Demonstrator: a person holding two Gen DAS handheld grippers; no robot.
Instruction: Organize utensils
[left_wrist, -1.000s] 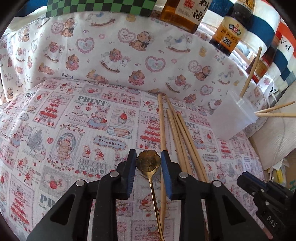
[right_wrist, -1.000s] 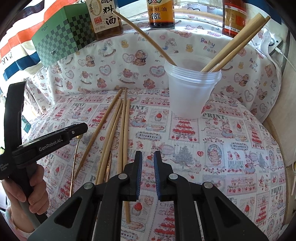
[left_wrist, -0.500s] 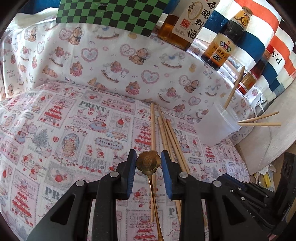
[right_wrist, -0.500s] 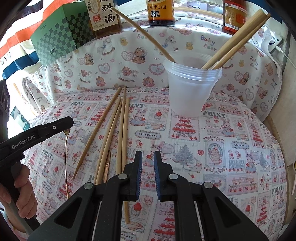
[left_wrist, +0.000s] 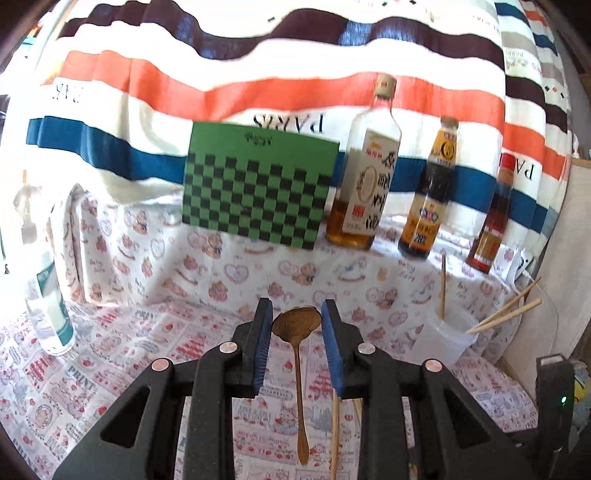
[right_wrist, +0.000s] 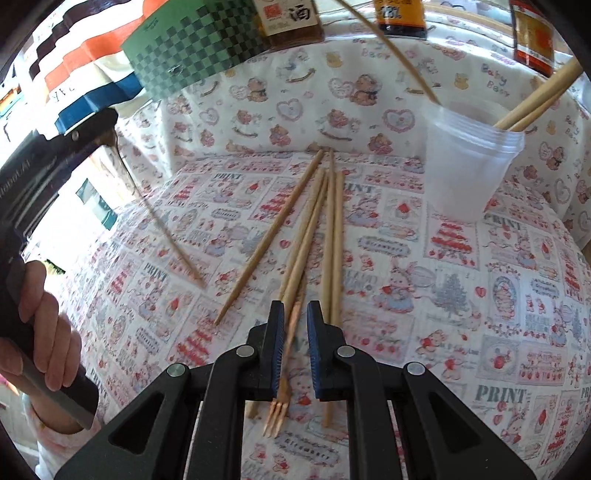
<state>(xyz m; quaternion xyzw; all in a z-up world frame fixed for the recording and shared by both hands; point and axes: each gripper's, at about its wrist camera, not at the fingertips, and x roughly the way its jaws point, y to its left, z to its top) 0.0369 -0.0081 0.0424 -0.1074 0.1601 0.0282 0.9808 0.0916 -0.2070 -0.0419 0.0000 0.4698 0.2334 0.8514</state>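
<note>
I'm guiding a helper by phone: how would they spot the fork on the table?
Find the clear plastic cup on the printed tablecloth; left of it lies a bundle of wooden chopsticks. The fork lies among them, under the right gripper: the only metal piece, ending in three tines.

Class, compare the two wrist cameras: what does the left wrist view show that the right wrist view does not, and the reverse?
Left wrist only: a clear bottle with a teal label standing at the left edge, and the spoon's bowl between the left gripper pads.

Right wrist only: a fork lying on the cloth under the right gripper, and the person's hand holding the left gripper.

Both: the plastic cup with chopsticks in it, the green checkered box and the spoon.
</note>
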